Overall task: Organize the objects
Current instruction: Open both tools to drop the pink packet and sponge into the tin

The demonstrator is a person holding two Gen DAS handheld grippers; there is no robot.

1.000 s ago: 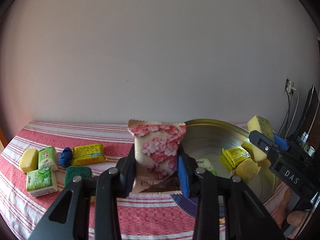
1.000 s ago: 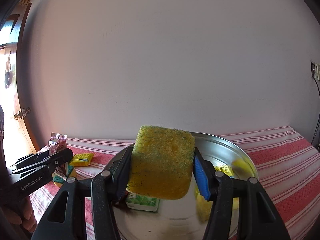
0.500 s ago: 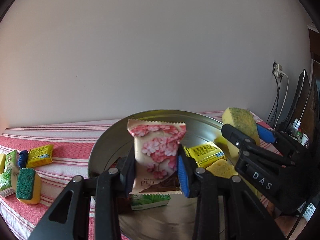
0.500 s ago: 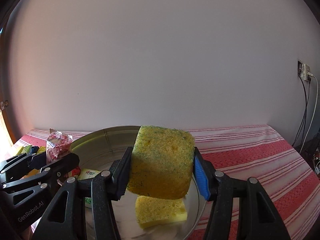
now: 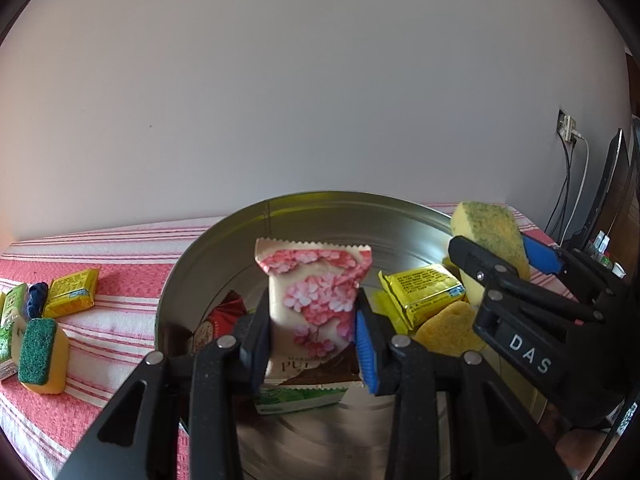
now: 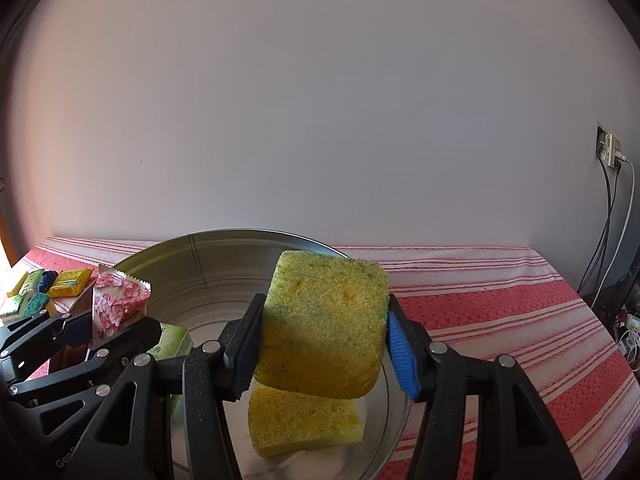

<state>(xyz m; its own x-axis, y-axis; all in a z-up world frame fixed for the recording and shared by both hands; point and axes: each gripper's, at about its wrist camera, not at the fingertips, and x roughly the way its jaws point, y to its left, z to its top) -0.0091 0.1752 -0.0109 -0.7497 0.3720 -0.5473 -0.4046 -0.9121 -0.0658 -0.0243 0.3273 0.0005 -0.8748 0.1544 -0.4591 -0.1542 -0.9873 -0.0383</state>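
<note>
Holding the pink-blossom snack packet point(image 5: 318, 304) upright in my left gripper point(image 5: 312, 344), the fingers clamped on its two side edges, I had it over the near half of the round metal tin point(image 5: 240, 236), long axis vertical. My right gripper point(image 6: 324, 340) was closed on a yellow sponge point(image 6: 324, 320) with a green-flecked scrub face, squeezed across its width and poised above the tin's right half. Both loads sat over the tin, not in it; judged next step: lower and let go.

Spatial note: the tin floor lay straight below and slightly ahead of both sets of fingers. Directly under the sponge lay a second yellow sponge point(image 6: 304, 420), so a release there would probably stack them. Under the packet lay a green-and-white packet point(image 5: 300, 398).

Tin contents: red wrapper point(image 5: 222, 316), yellow foil packet point(image 5: 422, 288), sponges.

Still on the desk point(image 5: 112, 320), left of the tin: a yellow foil packet point(image 5: 72, 292), a green-topped sponge point(image 5: 42, 354), green packets, a small blue item.
</note>
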